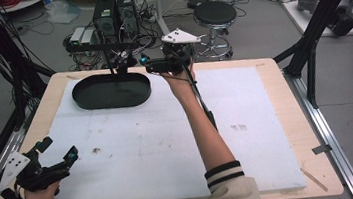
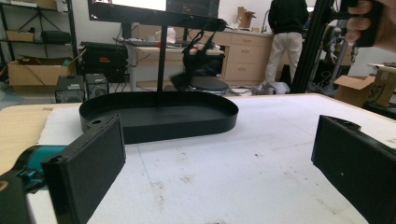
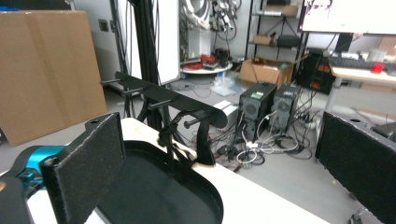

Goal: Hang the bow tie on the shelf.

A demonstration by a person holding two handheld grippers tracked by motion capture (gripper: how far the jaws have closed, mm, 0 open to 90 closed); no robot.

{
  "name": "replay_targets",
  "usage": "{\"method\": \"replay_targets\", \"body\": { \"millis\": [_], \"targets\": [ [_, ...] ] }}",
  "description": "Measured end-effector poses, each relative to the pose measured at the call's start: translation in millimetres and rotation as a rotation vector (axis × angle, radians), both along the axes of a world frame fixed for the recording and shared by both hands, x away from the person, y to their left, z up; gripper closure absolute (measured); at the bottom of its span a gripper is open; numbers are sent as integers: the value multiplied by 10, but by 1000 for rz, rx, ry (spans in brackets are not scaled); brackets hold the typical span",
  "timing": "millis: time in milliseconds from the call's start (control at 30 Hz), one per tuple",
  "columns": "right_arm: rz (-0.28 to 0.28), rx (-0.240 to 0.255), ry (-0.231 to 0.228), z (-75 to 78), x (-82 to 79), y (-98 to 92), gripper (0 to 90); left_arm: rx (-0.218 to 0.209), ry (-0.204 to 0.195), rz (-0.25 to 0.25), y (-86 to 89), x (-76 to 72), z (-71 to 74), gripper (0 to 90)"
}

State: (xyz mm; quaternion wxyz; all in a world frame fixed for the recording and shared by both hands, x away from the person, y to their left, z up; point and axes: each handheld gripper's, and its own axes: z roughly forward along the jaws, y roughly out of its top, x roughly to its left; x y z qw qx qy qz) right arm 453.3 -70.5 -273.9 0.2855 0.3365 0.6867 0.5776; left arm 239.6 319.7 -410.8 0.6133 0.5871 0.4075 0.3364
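The right tool hangs with jaws spread and empty beside the far end of the black oval tray, which sits on the desk's white sheet. The left tool, also spread and empty, rests near the front-left corner. No writing on the tray is readable.

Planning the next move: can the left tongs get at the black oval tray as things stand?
Probably yes: the left tongs stand open, and bare white foam board lies between them and the black oval tray.
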Motion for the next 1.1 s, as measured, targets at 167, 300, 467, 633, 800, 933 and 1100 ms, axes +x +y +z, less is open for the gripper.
{"method": "replay_targets", "body": {
  "millis": [167,300,467,633,800,933,1100],
  "targets": [
    [2,-2,-4,-23,-226,-147,6,-1,-5,-10,-31,-2,14,34],
    [-12,11,-16,-26,-391,-297,6,5,-3,-13,-38,-3,20,33],
    [-35,41,-39,-19,-594,-512,7,7,-2,-13,-41,-4,22,33],
    [-52,66,-70,-55,-841,-722,6,16,-1,-12,-42,-2,19,34],
    [-91,56,-101,-135,-1122,-955,7,17,-1,-12,-59,-8,20,34],
    [-107,55,-102,-211,-1327,-1164,7,33,3,-15,-69,-12,21,33],
    [-146,75,-102,-321,-1543,-1423,7,38,4,-7,-60,-15,20,34]
  ]
}}
